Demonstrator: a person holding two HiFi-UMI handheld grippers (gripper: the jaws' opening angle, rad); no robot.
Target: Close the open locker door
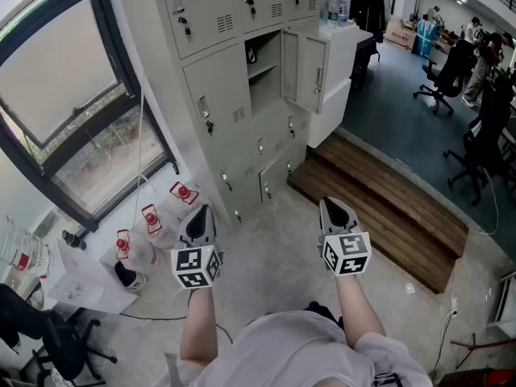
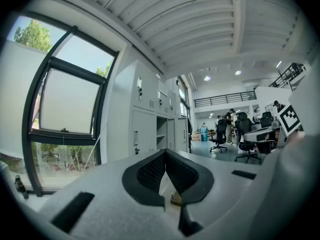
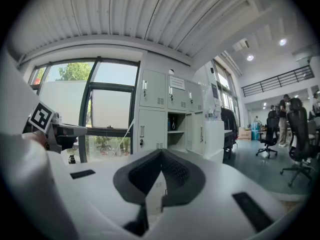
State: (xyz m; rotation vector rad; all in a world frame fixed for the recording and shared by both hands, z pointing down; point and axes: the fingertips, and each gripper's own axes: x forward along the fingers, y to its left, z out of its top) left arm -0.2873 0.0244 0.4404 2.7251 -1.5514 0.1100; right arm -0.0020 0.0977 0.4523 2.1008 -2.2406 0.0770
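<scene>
A bank of grey lockers point(image 1: 218, 95) stands ahead of me by the window. One upper compartment point(image 1: 262, 71) is open, and its door point(image 1: 310, 71) is swung out to the right. The open compartment point(image 2: 161, 134) and door point(image 2: 181, 133) also show in the left gripper view, and the same compartment point(image 3: 175, 131) and door point(image 3: 196, 133) in the right gripper view. My left gripper point(image 1: 199, 216) point(image 2: 165, 153) and right gripper point(image 1: 334, 210) point(image 3: 161, 152) are held low, well short of the lockers. Both are shut, tips touching, with nothing between them.
A large dark-framed window point(image 1: 72, 111) is on the left, with a white table point(image 1: 89, 280) holding red-capped bottles point(image 1: 151, 218) below it. A white cabinet point(image 1: 343, 63) adjoins the lockers. A wooden step point(image 1: 387, 208) lies to the right. Office chairs point(image 1: 447, 75) and people are beyond.
</scene>
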